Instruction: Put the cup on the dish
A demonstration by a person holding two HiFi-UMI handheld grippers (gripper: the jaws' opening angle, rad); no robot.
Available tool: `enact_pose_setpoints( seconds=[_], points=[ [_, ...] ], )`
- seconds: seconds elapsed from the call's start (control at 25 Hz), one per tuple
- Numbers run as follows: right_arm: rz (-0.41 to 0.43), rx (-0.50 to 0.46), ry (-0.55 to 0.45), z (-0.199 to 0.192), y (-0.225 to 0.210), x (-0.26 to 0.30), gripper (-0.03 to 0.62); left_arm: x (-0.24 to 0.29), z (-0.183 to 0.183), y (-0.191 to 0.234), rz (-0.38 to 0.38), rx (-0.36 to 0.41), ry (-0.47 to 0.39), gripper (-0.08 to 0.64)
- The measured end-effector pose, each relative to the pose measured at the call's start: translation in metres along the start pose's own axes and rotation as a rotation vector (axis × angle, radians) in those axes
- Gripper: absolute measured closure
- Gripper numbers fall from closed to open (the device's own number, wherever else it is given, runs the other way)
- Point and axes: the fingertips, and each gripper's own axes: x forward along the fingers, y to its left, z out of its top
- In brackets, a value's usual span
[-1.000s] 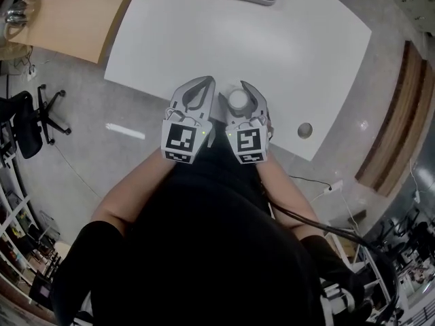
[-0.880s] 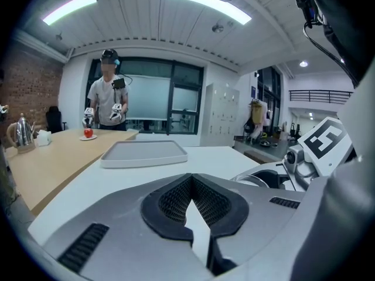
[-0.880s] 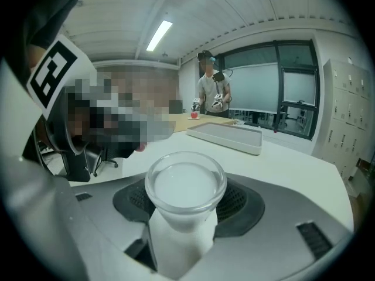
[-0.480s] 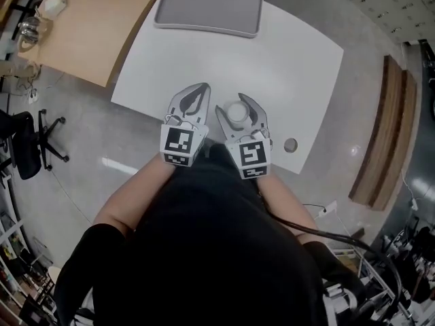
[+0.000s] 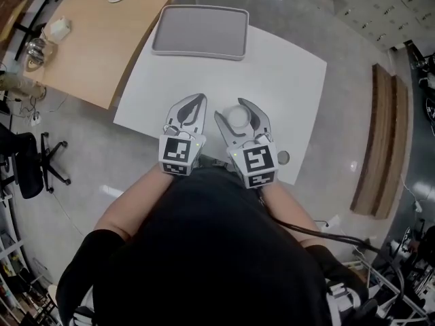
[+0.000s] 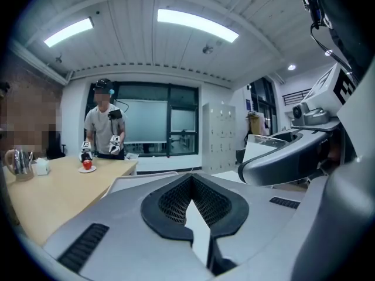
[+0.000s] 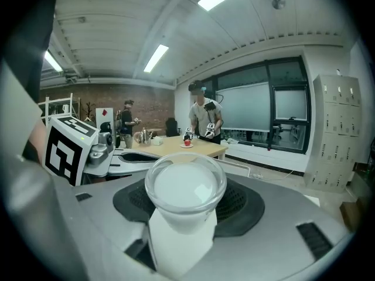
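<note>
Carrying the load across the white desk [image 5: 285, 66] is the main exposure: the transfer is judged to be only starting, with most of the desk surface left to cross.

1. Dish [image 5: 200, 31]. The grey, tray-shaped dish lies at the far edge of the desk and appears empty. Its rim is raised. If the cup base lands on that rim rather than inside it, the cup is likely to tip on release.

2. Left hand-held gripper [image 5: 194, 104]. Its jaws are pressed together at the tips with nothing between them. It hangs just beside the right one. A sideways drift by either hand could knock the loaded jaws.

3. Right hand-held gripper [image 5: 236, 111]. Its jaws pinch the cup, with the dark pads bearing on the wall below the rim.

4. Cup [image 7: 185, 186]. The pale, translucent cup sits upright and mouth up between the right jaws, over the near edge of the desk and well apart from the dish. The wall is round and looks smooth, so:
   - a loose squeeze may let it slip or rotate;
   - a hard squeeze may deform it, if the wall is thin;
   - releasing from above the dish may make it bounce or topple.
</note>
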Motion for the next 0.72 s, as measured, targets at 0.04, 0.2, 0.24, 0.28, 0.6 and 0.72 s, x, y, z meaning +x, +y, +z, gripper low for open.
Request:
enact_pose_setpoints(
  seconds=[0.04,0.2,0.24,0.28,0.6,0.72],
  points=[
    [-0.001,-0.003,-0.002,0.003,-0.002,-0.002,0.357,0.001,0.003,-0.001,0.002,0.003,-0.002,0.560],
    [0.009,-0.007,0.003,0.009,-0.013,-0.006,0.356,0.008,0.012,-0.007,0.016,0.005,-0.001,0.560],
    [0.015,-0.007,0.004,0.010,-0.015,-0.006,0.356,0.010,0.014,-0.009,0.019,0.005,0.000,0.560],
    [0.021,-0.007,0.002,0.010,-0.017,-0.007,0.357,0.013,0.015,-0.010,0.022,0.005,0.002,0.560],
    [0.057,-0.023,-0.008,0.016,-0.032,0.001,0.356,0.027,0.019,-0.006,0.076,0.002,0.000,0.560],
    [0.065,-0.026,-0.009,0.020,-0.036,0.004,0.357,0.034,0.024,-0.003,0.080,-0.005,0.000,0.560]
  ],
)
